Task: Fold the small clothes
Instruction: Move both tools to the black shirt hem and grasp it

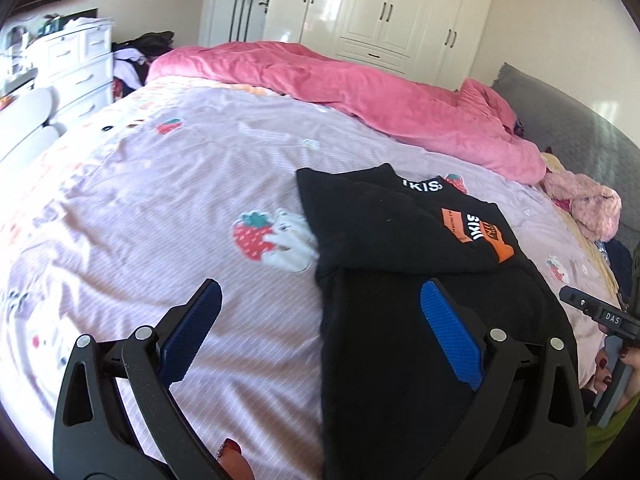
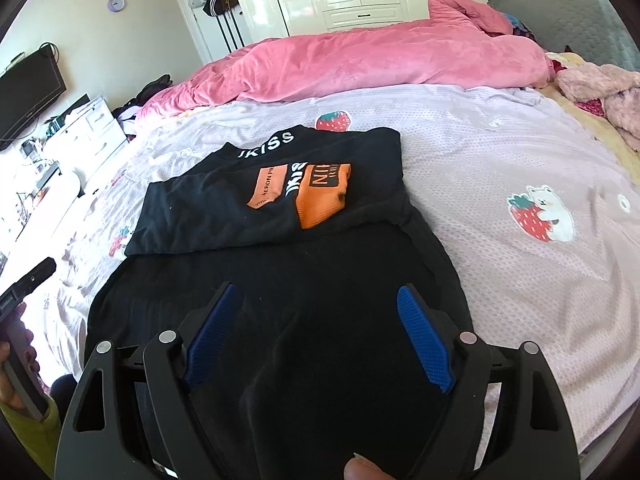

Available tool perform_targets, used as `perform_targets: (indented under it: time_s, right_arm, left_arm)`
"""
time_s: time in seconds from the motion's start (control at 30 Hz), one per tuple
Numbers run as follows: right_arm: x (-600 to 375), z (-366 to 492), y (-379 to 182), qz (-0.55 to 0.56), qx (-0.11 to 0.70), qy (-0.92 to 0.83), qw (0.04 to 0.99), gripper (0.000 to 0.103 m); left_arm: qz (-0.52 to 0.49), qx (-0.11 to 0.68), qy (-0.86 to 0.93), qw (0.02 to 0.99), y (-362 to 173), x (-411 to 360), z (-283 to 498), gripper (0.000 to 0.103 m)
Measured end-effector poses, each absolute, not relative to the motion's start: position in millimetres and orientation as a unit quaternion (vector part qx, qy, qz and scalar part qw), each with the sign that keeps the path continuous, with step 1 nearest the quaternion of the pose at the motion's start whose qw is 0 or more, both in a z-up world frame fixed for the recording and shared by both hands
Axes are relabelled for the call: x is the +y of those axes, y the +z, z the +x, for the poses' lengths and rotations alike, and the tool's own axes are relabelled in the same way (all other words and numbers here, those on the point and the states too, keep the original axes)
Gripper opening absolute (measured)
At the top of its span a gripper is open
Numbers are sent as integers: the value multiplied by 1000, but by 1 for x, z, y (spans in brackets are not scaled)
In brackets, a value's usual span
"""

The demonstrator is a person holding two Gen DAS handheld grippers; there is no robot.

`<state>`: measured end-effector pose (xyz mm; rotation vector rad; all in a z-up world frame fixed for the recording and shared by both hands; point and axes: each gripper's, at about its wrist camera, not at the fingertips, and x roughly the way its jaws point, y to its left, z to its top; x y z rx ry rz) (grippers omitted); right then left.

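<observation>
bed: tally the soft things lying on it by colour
black: 1, the shirt with orange patches
pink: 2, the duvet and a fluffy garment
lilac: 1, the strawberry-print sheet
total: 4; a few scraps near the fluffy garment are too small to sort

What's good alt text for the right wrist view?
A black shirt with orange patches lies partly folded on a bed sheet with strawberry prints. The right tool hangs open above it; a pink blanket lies beyond.
</observation>
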<state>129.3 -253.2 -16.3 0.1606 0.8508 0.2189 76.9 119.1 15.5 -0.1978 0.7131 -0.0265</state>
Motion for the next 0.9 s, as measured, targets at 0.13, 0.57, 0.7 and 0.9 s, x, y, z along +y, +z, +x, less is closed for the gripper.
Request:
perform_targets:
  time_s: [0.13, 0.57, 0.7, 0.9]
  right_arm:
    - [-257, 118, -10, 72, 406, 105, 905, 81]
    - [-300, 70, -17, 58, 417, 68, 905, 81]
    - [-315, 57, -26, 54, 427, 51, 901, 81]
    - [-321, 38, -42, 46, 446, 43, 893, 77]
  left_arm:
    - [-97, 352, -1, 931, 15, 125, 60, 93]
    - [-115, 395, -20, 911, -12, 122, 16, 93]
    - [-112, 410, -30, 905, -23, 117, 6, 87]
    - [-111, 425, -37, 897, -34, 109, -6, 85]
